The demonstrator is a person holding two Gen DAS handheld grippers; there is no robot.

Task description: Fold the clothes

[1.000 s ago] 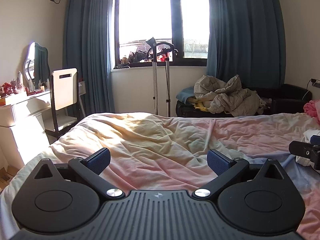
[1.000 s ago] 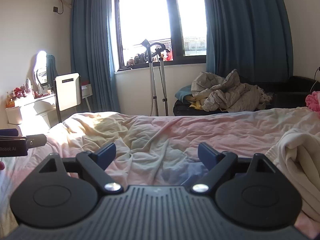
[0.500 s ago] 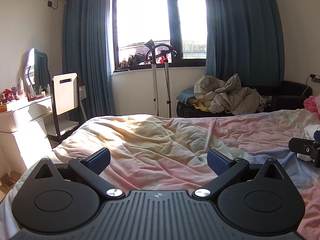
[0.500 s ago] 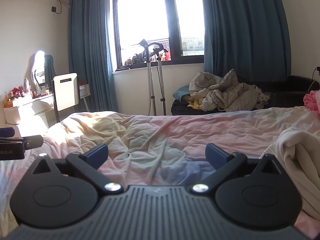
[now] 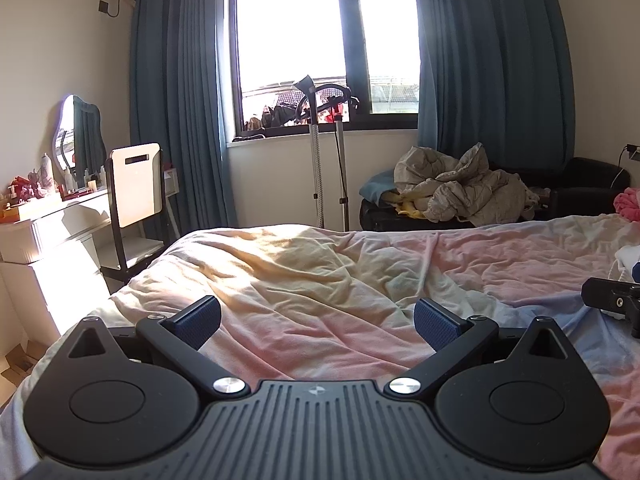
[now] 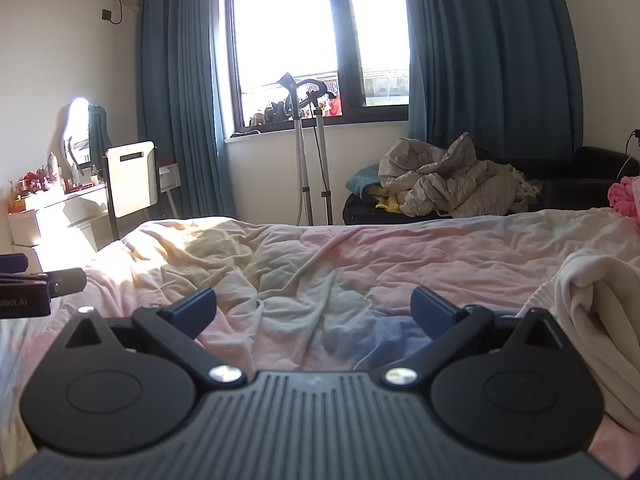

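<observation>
Right wrist view: the right tool (image 6: 314, 306) hangs over the near edge of the bed (image 6: 400, 248), its jaws having just been opening and now spread wide with only rumpled pink-and-yellow bedding between them. A cream garment (image 6: 592, 320), seemingly loosely folded, lies at the bed's right edge just beside that tool. From the left wrist view, the left tool (image 5: 316, 318) is likewise wide and empty above the sheet. Beyond the bed's far edge, grey clothes (image 5: 460, 188) are heaped on a dark sofa (image 5: 592, 176) beneath the window (image 5: 328, 40).
</observation>
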